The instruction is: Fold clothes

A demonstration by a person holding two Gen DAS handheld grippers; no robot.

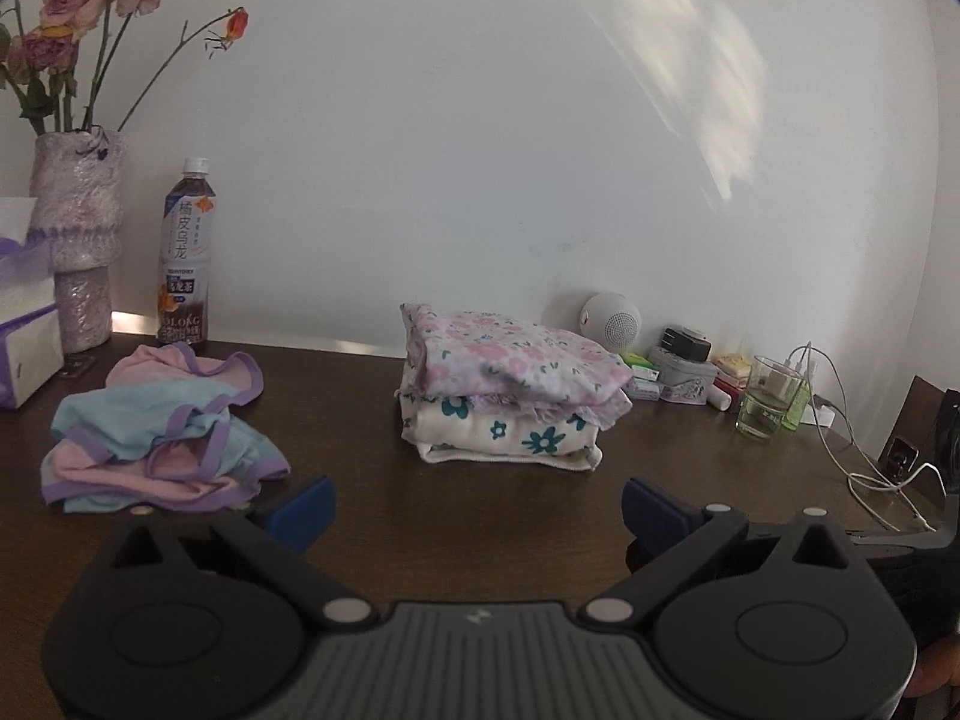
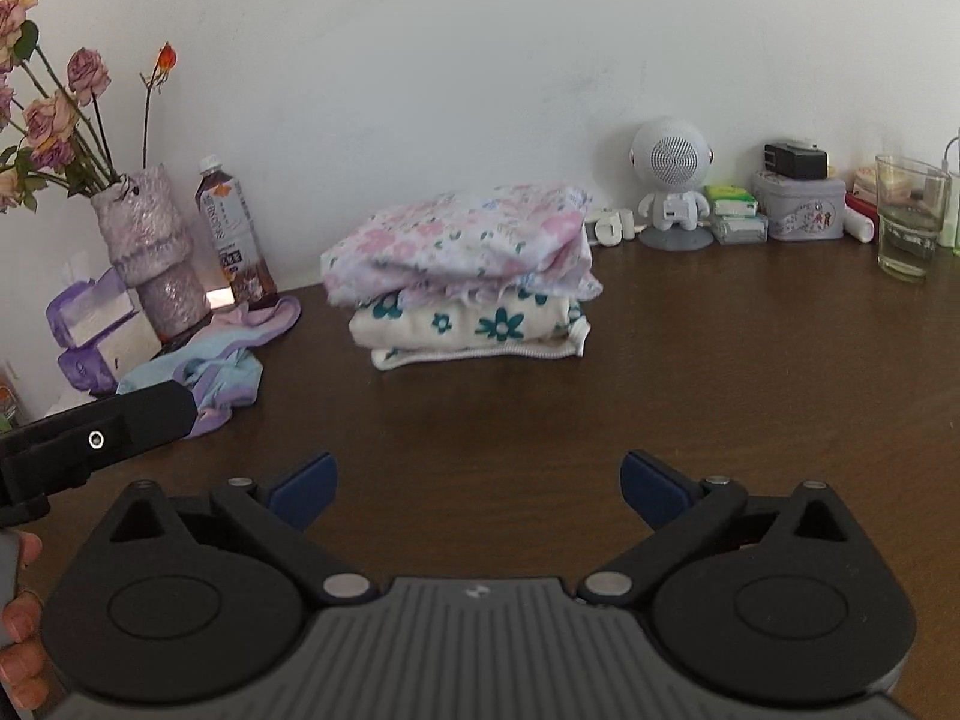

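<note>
Left gripper [image 1: 478, 510]: blue-padded jaws spread wide, nothing between them, over bare dark wooden table [image 1: 690, 456]. Right gripper [image 2: 478, 483]: same, jaws wide and empty, above the tabletop.

Mid-table, ahead of both: stack of folded clothes [image 1: 510, 387]. Cream piece with teal flowers below, pink floral piece on top, edges slightly ruffled.

To the left: loose heap of unfolded garments [image 1: 162, 438], pink and light blue with purple trim, lying crumpled.

Behind heap, at wall: tea bottle [image 1: 186, 258], lavender vase [image 1: 78, 228] of dried roses, tissue box [image 1: 24, 330].

Far right by wall: round white speaker figure [image 2: 672, 180], patterned tin [image 2: 798, 207], drinking glass [image 2: 909, 222], white charging cable [image 1: 864, 468].
</note>
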